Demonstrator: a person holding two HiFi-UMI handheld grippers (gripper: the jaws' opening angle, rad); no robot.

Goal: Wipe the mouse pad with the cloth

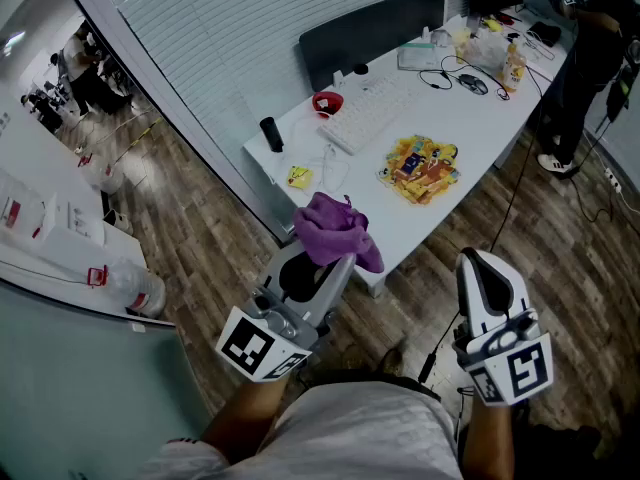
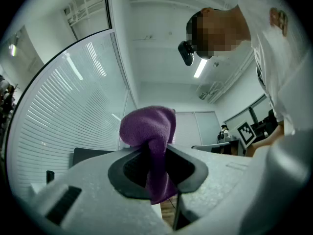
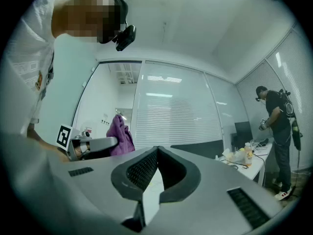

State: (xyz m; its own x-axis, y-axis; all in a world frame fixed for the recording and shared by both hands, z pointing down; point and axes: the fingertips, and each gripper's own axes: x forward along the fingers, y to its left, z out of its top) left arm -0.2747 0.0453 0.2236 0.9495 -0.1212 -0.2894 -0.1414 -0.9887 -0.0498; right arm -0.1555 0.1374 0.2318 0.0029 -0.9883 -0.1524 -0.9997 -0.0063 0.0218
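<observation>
**Item 1. Left tool** (image 1: 333,260): jaws clamped on a purple cloth (image 1: 338,230) and tipped slightly upward. The cloth was bunched in a lump above the jaws, with a tail hanging down between them.

**Item 2. Cloth, location:** carried in the air, clear of the white counter (image 1: 480,118), short of its near corner and over the wood floor (image 1: 200,238).

**Item 3. Right tool** (image 1: 478,260): jaws closed together with nothing between them. It was held beside the left tool and apart from it.

**Item 4. Counter, contents:**
- White keyboard (image 1: 365,118) along the far long edge.
- Heap of yellow packets (image 1: 420,168) by the near long edge.
- Red bowl (image 1: 327,103) and dark cylinder (image 1: 271,133) toward the near end.
- Cables and bottles at the far end, too small to list singly.

**Item 5. Second person** (image 1: 585,58): stood at the counter's far end.
</observation>
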